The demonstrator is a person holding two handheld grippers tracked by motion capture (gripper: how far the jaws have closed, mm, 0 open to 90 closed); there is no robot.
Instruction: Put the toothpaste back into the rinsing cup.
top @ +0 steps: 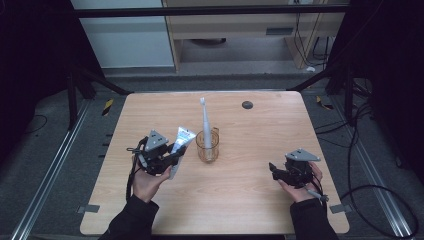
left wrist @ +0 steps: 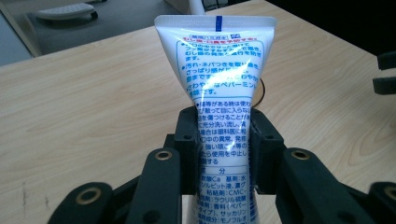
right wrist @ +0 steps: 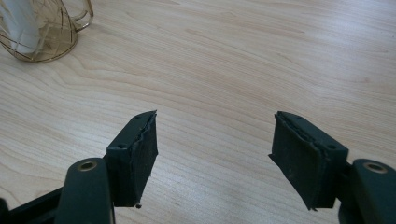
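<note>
A white toothpaste tube (top: 180, 144) with blue and red print is clamped in my left gripper (top: 172, 159), which is shut on its lower body; the tube's flat crimped end points up and away (left wrist: 215, 56). The pads (left wrist: 189, 140) press both sides of the tube. Just right of the tube stands a clear amber cup (top: 207, 146) with a handle, holding a white toothbrush (top: 205, 120) upright. My right gripper (top: 272, 170) rests low over the wood at the right, open, with nothing between its pads (right wrist: 135, 154). The cup (right wrist: 39, 30) sits far left of it.
The wooden table (top: 250, 195) has a small dark round disc (top: 247, 104) near its back edge. Black frame bars and cables surround the table on the floor. In the left gripper view the other gripper's jaw tips (left wrist: 385, 72) show at the right edge.
</note>
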